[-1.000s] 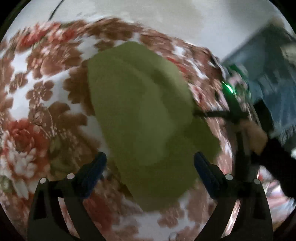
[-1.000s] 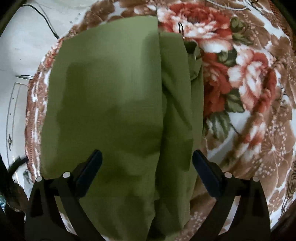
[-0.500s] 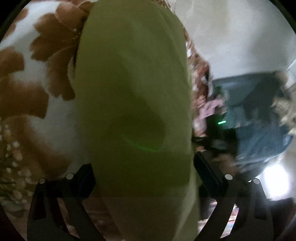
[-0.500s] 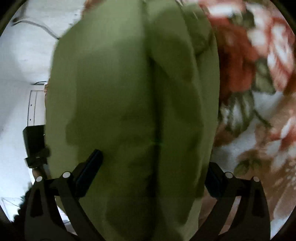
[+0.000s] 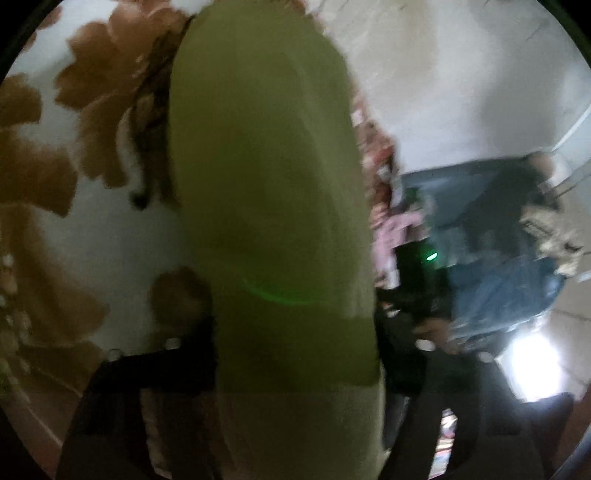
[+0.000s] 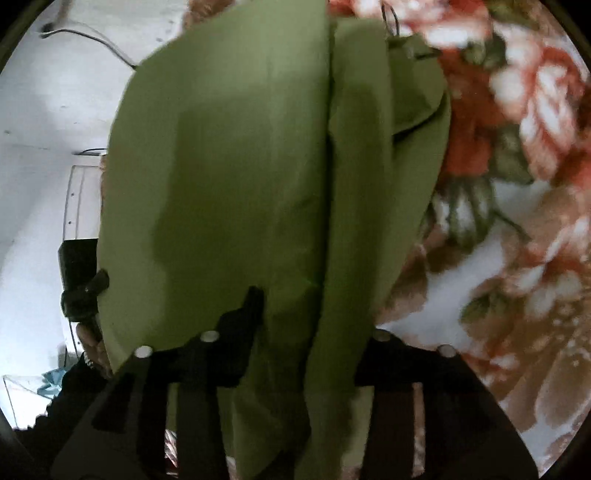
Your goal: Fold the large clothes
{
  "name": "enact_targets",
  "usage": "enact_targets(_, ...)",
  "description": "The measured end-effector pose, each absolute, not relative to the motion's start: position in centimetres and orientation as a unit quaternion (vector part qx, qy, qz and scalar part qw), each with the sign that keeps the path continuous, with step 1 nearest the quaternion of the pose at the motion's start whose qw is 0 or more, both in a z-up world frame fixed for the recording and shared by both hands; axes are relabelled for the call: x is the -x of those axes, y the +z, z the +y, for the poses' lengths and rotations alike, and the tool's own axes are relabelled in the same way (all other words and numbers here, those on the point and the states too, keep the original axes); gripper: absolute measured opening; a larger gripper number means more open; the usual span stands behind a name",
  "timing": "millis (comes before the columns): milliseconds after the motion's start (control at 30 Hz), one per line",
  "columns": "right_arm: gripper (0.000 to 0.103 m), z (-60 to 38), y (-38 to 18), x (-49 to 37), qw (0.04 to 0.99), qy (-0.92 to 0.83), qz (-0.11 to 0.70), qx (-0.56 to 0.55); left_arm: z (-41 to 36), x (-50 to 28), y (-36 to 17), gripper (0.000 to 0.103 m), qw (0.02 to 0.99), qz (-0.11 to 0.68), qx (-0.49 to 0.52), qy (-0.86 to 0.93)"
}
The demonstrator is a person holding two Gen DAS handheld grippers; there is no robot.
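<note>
Left-wrist view: the left claw (image 5: 295, 354) is closed on the near edge of a green garment (image 5: 266, 184), its two dark fingers pressed against either side of the cloth. The garment runs forward from the grip as one long band over a flowered bedspread (image 5: 92, 110). The picture is blurred, so the exact pinch line cannot be read. To the right, past the bedspread's edge, lie a blue heap and other clutter too smeared to name.

Right-wrist view: the right claw (image 6: 306, 343) is likewise clamped on the garment (image 6: 229, 166), here shown in overlapping layers with a straight lengthwise edge down the middle. A hanger hook (image 6: 391, 18) appears to sit at the far end, though it is small. The bedspread (image 6: 517, 184) shows at the right; a pale floor and cables show at the left.

Handling, as a judgement: the cloth is thin, soft and light, with no stiffness of its own. It will sag and slide between the two grips unless held taut. Best hold is at the edges or corners, pinching all layers together, one claw on each side.
</note>
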State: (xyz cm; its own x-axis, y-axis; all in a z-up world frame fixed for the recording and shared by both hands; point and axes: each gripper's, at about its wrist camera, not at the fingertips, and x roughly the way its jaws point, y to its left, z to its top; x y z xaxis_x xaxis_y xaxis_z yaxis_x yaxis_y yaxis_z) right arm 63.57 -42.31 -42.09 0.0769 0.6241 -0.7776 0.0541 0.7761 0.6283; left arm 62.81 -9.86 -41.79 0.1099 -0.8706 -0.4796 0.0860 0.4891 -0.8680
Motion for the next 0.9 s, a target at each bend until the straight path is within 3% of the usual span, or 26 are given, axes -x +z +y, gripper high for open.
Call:
enact_targets(100,0.054,-41.6,-43.5,-64.2,0.68,0.22,0.644,-0.273,-10.3,-63.4,-43.6,0.078,0.651,0.575,0.345,-0.355)
enact_targets(200,0.045,-41.1,-43.3,-63.7,0.687,0.218,0.639,-0.27,-10.9,-63.3,-42.8,0.067,0.657,0.57,0.33,-0.368)
enact_targets(400,0.038,-37.0,-41.6,-63.2,0.745,0.187,0.621,-0.153,-9.7,-63.4,-43.7,0.066,0.666,0.563,0.316,-0.374)
enact_targets(567,0.028,-35.6,-41.2,-63.0,0.765,0.177,0.603,-0.142,-9.8,-63.1,-43.5,0.052,0.684,0.554,0.3,-0.368)
enact_targets(700,0.017,-34.6,-39.2,-61.9,0.788,0.168,0.582,-0.109,-9.8,-63.1,-41.4,0.038,0.701,0.539,0.281,-0.374)
enact_targets(900,0.014,-35.2,-36.9,-59.4,0.8,0.181,0.563,-0.104,-10.3,-61.2,-35.8,0.033,0.721,0.514,0.264,-0.382)
